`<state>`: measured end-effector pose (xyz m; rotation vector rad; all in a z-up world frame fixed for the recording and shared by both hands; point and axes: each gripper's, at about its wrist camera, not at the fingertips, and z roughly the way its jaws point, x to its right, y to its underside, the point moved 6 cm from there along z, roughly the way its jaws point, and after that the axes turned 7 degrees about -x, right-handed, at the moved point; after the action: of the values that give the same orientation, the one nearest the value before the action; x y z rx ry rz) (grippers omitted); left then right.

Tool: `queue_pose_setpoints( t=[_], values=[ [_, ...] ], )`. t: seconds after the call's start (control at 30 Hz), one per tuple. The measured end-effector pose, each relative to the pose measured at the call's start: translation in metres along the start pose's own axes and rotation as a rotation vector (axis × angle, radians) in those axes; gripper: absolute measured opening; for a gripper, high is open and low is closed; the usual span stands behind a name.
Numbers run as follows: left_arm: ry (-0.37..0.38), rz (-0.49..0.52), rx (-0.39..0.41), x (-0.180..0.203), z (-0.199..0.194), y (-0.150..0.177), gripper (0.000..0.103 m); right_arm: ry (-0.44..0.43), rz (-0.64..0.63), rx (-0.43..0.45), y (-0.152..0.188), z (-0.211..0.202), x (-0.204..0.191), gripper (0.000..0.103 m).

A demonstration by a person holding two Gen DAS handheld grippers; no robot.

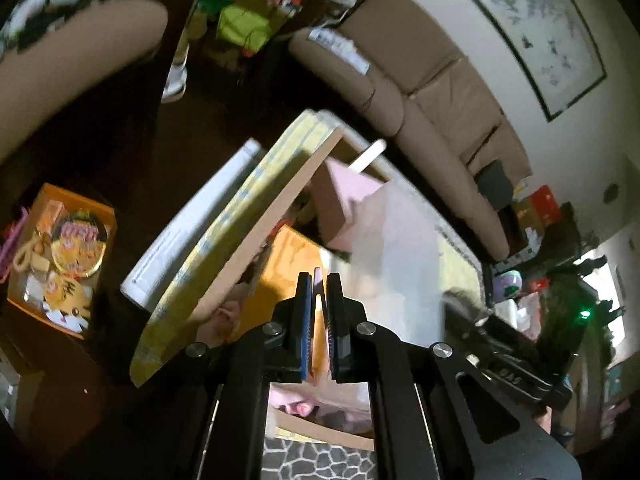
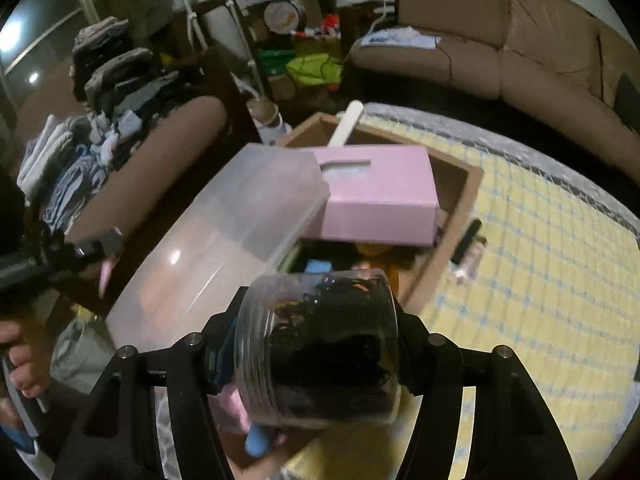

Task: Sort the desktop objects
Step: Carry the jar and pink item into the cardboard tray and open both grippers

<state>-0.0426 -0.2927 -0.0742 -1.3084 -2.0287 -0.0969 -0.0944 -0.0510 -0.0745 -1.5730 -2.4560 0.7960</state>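
Note:
My right gripper (image 2: 316,344) is shut on a clear round jar (image 2: 320,320) full of dark tangled bits, held over the near end of an open cardboard box (image 2: 464,184). A pink tissue box (image 2: 380,192) and a white flat stick (image 2: 346,124) sit in that box, and a translucent plastic bin (image 2: 224,240) leans against its left side. My left gripper (image 1: 319,286) is shut on a thin pink item (image 1: 318,275). In the right wrist view it shows at the left edge (image 2: 105,242), left of the plastic bin. The left wrist view shows the box wall (image 1: 276,216) and the pink tissue box (image 1: 340,208).
A yellow checked cloth (image 2: 540,260) covers the round table, with a small black item (image 2: 466,242) beside the box. A brown sofa (image 2: 520,52) curves behind. Folded clothes (image 2: 92,120) pile on a seat at the left. An orange printed box (image 1: 64,256) lies lower left.

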Motion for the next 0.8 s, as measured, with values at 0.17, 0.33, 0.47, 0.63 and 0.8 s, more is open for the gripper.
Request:
queue_pose_setpoints(
  t=[0.17, 0.33, 0.47, 0.63, 0.8],
  values=[
    [0.036, -0.005, -0.053, 0.0, 0.03, -0.01, 0.006, 0.1, -0.185, 0.035, -0.001, 0.019, -0.006, 0.068],
    [-0.026, 0.032, -0.001, 0.004, 0.04, -0.033, 0.008, 0.147, -0.262, 0.063, -0.002, 0.025, -0.006, 0.068],
    [0.057, -0.032, -0.073, -0.005, 0.068, -0.024, 0.016, 0.156, -0.301, 0.064, 0.0, 0.025, 0.0, 0.084],
    [0.098, -0.072, -0.08, -0.007, 0.064, -0.022, 0.03, 0.099, -0.17, 0.13, -0.007, -0.004, 0.021, 0.086],
    [0.227, -0.175, -0.067, -0.013, 0.048, -0.025, 0.073, -0.03, 0.121, 0.244, -0.015, -0.057, 0.079, 0.086]
  ],
)
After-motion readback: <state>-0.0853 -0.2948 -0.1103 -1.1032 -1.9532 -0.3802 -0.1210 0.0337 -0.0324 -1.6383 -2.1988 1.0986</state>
